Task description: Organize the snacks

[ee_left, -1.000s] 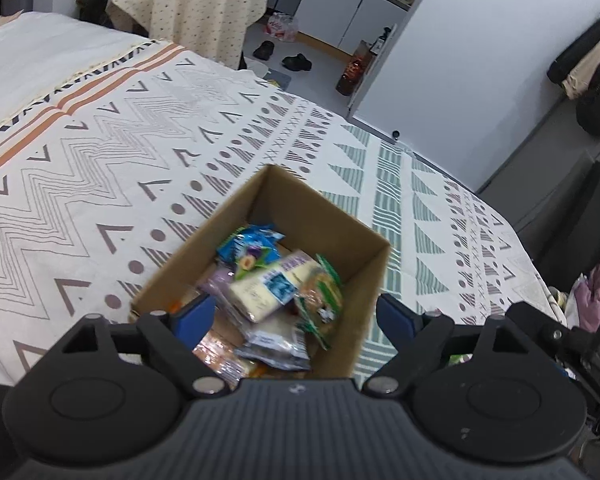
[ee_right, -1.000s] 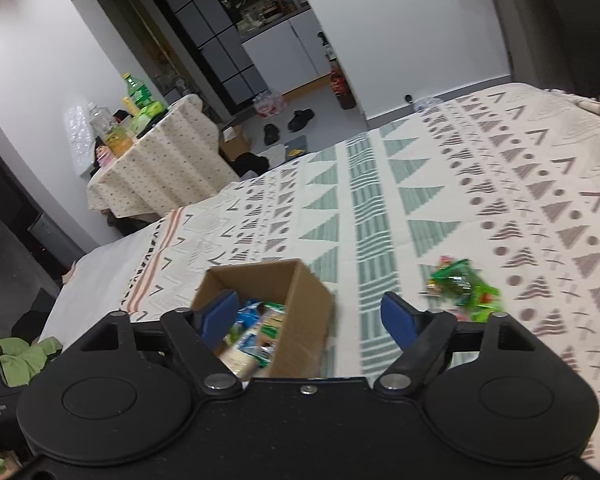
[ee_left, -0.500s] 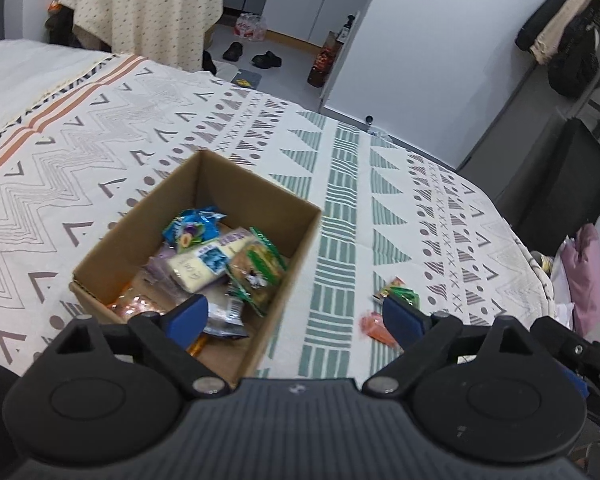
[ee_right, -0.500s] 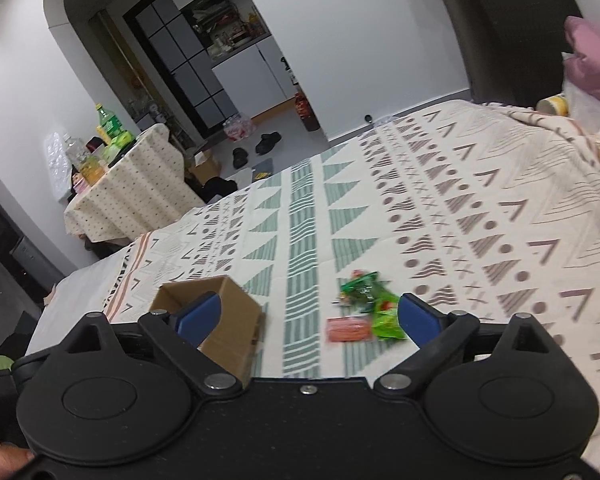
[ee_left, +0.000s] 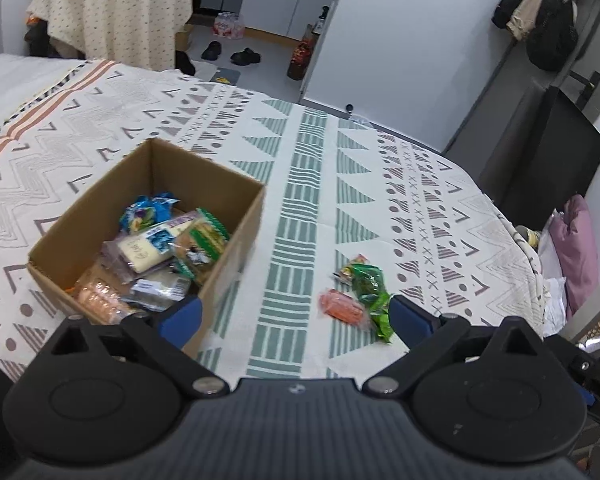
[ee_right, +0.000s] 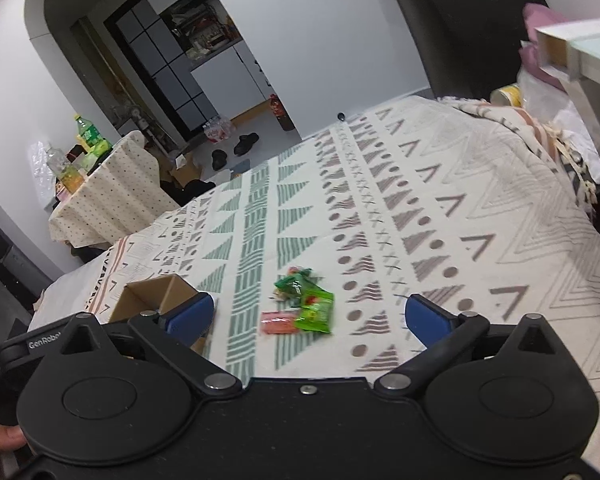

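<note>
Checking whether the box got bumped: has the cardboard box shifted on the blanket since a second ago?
No. The cardboard box sits beside the same green striped band of the blanket; only the cameras swung toward the loose snack packets.

Home bedroom, patterned bed (ee_left: 340, 184), shoes (ee_left: 244, 55)

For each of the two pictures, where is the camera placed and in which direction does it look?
Left wrist: on the left gripper, looking down at the cardboard box; only its open fingers show.
Right wrist: on the right gripper, looking down at the bedspread; open fingers and a fingertip show.
Shared: the box, green snack packets and red packet.
</note>
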The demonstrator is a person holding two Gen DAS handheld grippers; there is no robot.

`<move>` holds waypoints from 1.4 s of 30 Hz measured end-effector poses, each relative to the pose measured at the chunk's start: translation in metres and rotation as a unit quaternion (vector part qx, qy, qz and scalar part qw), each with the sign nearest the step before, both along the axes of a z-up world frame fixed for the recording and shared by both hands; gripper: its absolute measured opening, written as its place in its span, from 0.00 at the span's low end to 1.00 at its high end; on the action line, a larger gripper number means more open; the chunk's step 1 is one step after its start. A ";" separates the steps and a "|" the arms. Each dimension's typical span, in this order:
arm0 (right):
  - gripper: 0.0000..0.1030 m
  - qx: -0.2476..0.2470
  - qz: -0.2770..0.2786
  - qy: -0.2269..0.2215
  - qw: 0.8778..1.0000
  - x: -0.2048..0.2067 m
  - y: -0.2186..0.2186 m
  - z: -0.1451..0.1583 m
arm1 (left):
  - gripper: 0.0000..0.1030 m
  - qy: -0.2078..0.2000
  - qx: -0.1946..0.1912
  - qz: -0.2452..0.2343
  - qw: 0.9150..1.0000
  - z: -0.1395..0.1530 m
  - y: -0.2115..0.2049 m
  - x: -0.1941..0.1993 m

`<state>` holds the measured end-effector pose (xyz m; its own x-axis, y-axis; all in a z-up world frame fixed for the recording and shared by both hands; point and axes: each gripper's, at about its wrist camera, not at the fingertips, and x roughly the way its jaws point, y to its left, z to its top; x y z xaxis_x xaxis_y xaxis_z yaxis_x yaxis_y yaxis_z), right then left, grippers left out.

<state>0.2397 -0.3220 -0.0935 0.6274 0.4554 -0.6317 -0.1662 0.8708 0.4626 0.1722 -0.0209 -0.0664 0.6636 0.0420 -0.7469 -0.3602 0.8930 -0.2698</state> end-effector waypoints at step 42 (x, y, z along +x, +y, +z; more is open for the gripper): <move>0.83 0.054 -0.008 0.115 0.992 0.089 0.003 -0.115 | 0.82 0.108 -0.005 0.017 0.994 -0.134 -0.050 0.128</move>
<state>0.3290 -0.3195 -0.2086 0.4795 0.5197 -0.7071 -0.0317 0.8155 0.5778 0.2999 -0.0708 -0.2001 0.4864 0.0540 -0.8721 -0.4412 0.8767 -0.1918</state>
